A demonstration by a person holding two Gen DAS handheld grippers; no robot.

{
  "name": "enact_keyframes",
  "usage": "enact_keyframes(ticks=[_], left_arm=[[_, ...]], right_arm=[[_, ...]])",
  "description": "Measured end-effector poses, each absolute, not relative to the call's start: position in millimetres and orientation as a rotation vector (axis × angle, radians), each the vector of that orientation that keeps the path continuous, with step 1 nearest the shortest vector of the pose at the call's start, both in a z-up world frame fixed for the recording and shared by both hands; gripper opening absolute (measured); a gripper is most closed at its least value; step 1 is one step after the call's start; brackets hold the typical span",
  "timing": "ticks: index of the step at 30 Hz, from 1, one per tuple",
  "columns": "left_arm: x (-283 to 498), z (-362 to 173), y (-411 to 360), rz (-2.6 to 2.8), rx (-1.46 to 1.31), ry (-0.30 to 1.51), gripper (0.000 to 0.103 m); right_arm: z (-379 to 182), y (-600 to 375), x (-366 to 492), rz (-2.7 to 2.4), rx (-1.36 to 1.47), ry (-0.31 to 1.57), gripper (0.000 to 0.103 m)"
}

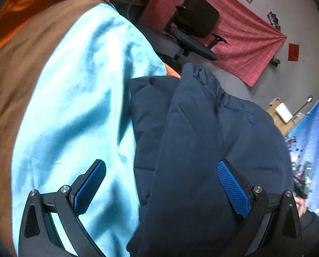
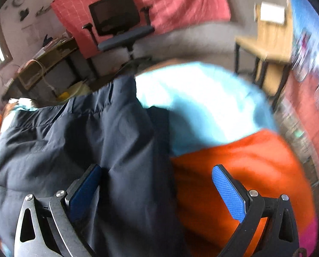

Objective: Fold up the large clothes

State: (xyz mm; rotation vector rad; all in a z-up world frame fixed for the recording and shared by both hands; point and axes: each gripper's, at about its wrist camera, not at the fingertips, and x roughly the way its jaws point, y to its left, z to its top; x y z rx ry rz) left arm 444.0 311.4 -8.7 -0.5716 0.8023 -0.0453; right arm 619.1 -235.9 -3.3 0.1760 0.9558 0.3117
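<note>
A dark navy padded jacket (image 1: 202, 139) lies partly folded on a bed covered with a light blue sheet (image 1: 78, 107). My left gripper (image 1: 161, 177) is open just above the jacket's left edge, one finger over the sheet, the other over the jacket. In the right wrist view the jacket (image 2: 84, 139) fills the left half. My right gripper (image 2: 157, 182) is open over the jacket's right edge, its left finger over the jacket and its right finger over an orange cloth (image 2: 245, 171). Neither holds anything.
Brown (image 1: 20, 68) and orange (image 1: 20, 10) bedding lies at the left. A black office chair (image 1: 198, 25) stands before a red wall cloth (image 1: 245, 42). A wooden table (image 2: 266, 42) and a cluttered desk (image 2: 43, 60) stand beyond the bed.
</note>
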Motion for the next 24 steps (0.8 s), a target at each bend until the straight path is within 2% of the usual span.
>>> enact_keyframes(ticks=[4,24], left_arm=[[447,-6,315,-0.105,-0.612,0.81,0.102],[469,-7,324,-0.243,-0.684,0.912,0.102]], right_arm=[[-31,-257,638,0.404,0.413,1.139,0.103],[-38,-244,646,0.639,0.438,1.253,0.103]])
